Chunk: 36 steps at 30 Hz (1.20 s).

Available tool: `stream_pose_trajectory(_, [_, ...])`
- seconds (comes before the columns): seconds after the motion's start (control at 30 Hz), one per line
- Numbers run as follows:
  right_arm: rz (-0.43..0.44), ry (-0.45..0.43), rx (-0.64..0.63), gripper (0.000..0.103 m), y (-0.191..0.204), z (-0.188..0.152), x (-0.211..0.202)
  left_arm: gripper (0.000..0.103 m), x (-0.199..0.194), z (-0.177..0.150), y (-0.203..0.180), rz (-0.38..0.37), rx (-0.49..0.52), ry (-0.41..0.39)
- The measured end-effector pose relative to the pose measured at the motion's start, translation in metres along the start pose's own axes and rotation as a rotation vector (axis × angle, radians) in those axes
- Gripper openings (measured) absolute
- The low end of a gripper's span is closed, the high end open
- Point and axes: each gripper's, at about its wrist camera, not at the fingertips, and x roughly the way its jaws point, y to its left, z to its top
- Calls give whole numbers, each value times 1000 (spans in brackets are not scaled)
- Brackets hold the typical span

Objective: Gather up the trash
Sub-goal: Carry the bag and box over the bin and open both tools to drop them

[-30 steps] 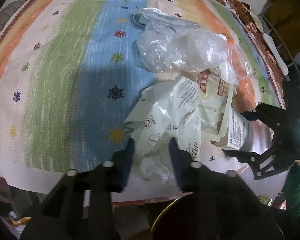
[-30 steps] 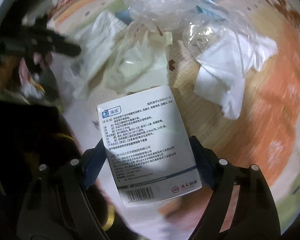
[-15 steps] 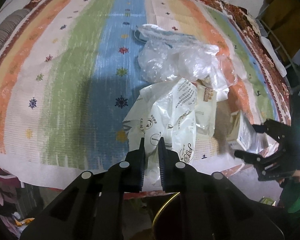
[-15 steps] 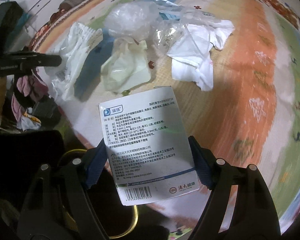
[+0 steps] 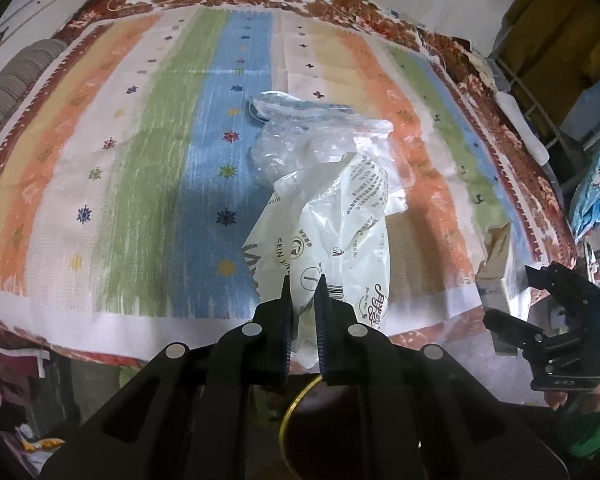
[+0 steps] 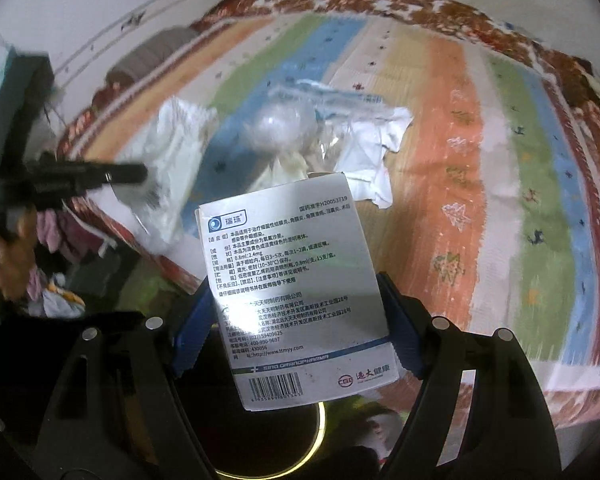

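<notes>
1. Surface was a striped woven cloth (image 5: pixel 148 184) in orange, green and blue, with clear crumpled plastic wrap (image 5: pixel 316 144) lying mid-cloth.
2. My left gripper (image 5: pixel 303 300) had just been closing; its jaws pinched the printed white plastic bag (image 5: pixel 332 232), lifted at the near edge.
3. My right gripper (image 6: pixel 296 320) stood wide, clamping the white printed medicine box (image 6: pixel 292 280).
4. Step judged: carry-off. Next calls for release over the dark gold-rimmed bin (image 5: pixel 300 432) below.
</notes>
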Motion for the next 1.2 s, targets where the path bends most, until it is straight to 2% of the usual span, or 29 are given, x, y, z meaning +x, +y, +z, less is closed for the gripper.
stream_pose_trajectory(0.13, [-32, -47, 18, 72, 14, -10, -18, 9, -13, -7, -9, -29, 11, -27])
stream_pose_trajectory(0.37, [-33, -151, 68, 72, 33, -29, -50, 9, -38, -25, -21, -91, 13, -75])
stream_pose_trajectory(0.43, [-24, -173, 81, 72, 36, -37, -57, 9, -43, -30, -24, -87, 14, -91])
stream_pose_trajectory(0.57, [2, -198, 98, 72, 42, -53, -67, 9, -50, -43, -27, -103, -3, -101])
stream_pose_trajectory(0.8, [-10, -220, 110, 72, 46, -72, -74, 9, -64, -75, -35, -148, -45, -139])
stream_pose_trajectory(1.2, [30, -239, 164, 72, 58, -117, -82, 9, -72, -123, -40, -116, -47, -161])
